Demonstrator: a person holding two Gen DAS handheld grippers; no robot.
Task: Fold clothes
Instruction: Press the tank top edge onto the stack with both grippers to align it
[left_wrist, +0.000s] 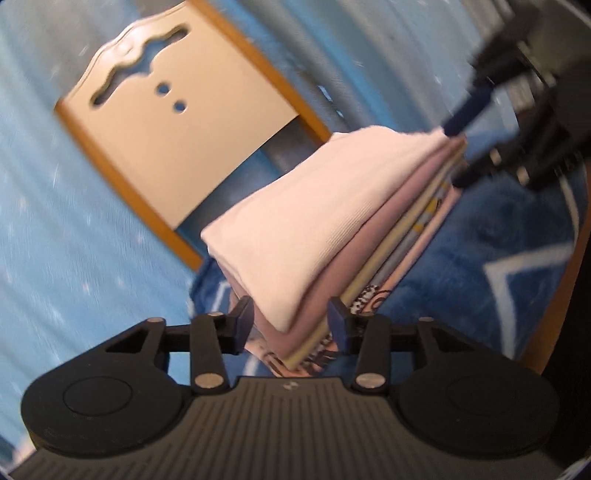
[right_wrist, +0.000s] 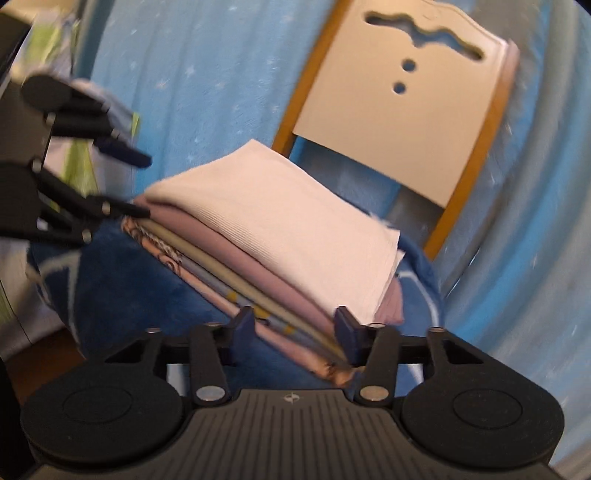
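Note:
A stack of folded clothes (left_wrist: 314, 221) lies tilted over a dark blue cushion (left_wrist: 480, 240): white on top, lilac below, then patterned pink and yellow layers. My left gripper (left_wrist: 291, 321) has its fingers on the near end, one against the white top and one against the patterned underside. The right gripper (left_wrist: 456, 155) clamps the far end. In the right wrist view the stack (right_wrist: 277, 221) runs between my right gripper (right_wrist: 295, 325) and the left gripper (right_wrist: 147, 186), over the cushion (right_wrist: 129, 288).
A cream chair back (left_wrist: 177, 140) with an orange wooden frame stands just behind the stack, also seen in the right wrist view as the chair back (right_wrist: 399, 122). Light blue starred fabric (right_wrist: 203, 74) fills the background. A green-and-white cloth (right_wrist: 77, 155) hangs at the left.

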